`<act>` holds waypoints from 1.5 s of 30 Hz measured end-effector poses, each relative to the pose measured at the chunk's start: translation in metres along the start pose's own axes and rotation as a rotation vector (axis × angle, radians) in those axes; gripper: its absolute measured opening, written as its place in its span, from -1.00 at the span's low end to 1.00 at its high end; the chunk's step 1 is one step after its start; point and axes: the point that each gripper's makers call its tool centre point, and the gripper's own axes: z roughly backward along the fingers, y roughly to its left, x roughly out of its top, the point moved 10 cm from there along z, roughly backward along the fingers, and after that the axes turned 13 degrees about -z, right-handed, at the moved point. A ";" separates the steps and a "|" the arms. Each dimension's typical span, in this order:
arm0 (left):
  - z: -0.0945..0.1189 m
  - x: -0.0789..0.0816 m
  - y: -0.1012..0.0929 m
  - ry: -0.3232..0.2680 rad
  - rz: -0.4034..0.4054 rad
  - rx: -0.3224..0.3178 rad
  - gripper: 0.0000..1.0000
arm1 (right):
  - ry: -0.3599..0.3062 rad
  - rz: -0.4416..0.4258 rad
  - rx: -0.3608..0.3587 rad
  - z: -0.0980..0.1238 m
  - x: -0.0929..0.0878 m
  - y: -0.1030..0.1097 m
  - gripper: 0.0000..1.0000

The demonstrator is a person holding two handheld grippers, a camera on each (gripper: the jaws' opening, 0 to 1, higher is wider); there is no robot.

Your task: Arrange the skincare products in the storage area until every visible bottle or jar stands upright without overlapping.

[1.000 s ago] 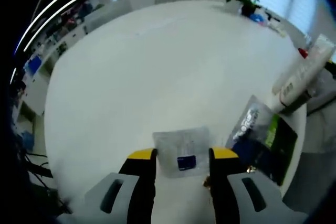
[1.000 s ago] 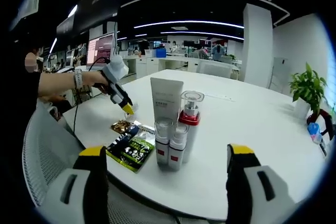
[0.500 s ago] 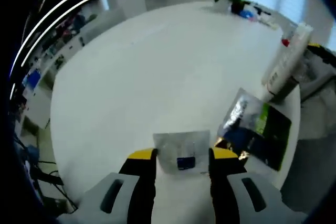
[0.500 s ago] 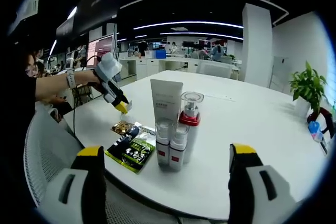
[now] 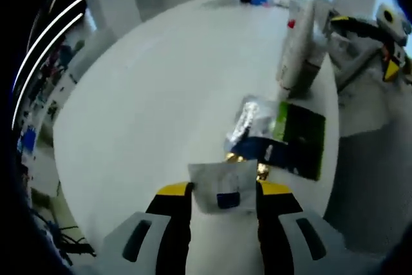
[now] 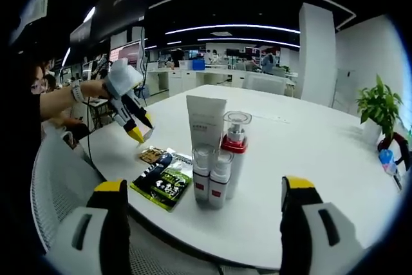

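My left gripper (image 5: 224, 190) is shut on a small clear sachet (image 5: 222, 177) with a blue label, held above the round white table (image 5: 161, 88). From the right gripper view, a hand holds this left gripper (image 6: 137, 132) in the air left of the products. A white tube (image 6: 206, 120), a clear pump bottle with a red collar (image 6: 234, 146) and two small red-labelled bottles (image 6: 201, 173) stand upright in a tight group. My right gripper (image 6: 204, 186) is open near the table edge, apart from them.
Flat dark green, blue and silver sachets (image 6: 164, 178) and a small gold one (image 6: 152, 154) lie left of the bottles, near the table edge. A potted plant (image 6: 376, 111) stands at the far right. An office chair back (image 6: 55, 178) is at the left.
My left gripper has lifted the clear sachet off the table and drawn it back toward the person. The right gripper and the standing bottles have stayed put.
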 end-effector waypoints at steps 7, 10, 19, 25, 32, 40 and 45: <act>-0.009 0.000 -0.024 0.016 -0.155 -0.086 -0.27 | -0.007 -0.009 0.008 0.000 0.001 0.001 0.99; -0.008 -0.001 -0.031 0.022 -0.164 -0.117 -0.27 | -0.002 -0.013 0.013 0.000 0.000 0.002 0.99; -0.009 -0.004 -0.056 0.062 -0.303 -0.211 -0.27 | -0.005 -0.017 0.012 0.000 0.001 0.004 0.99; -0.019 -0.005 -0.070 0.086 -0.348 -0.261 -0.27 | -0.010 -0.015 0.012 -0.001 0.001 0.005 0.99; -0.029 -0.006 -0.073 0.127 -0.400 -0.270 -0.27 | -0.001 -0.013 0.011 -0.002 0.001 0.005 0.99; -0.035 -0.007 -0.074 0.107 -0.365 -0.276 -0.27 | -0.001 -0.008 0.013 -0.002 0.001 0.004 0.99; -0.035 -0.006 -0.074 0.092 -0.347 -0.274 -0.27 | 0.007 -0.004 0.012 -0.003 0.000 0.003 0.96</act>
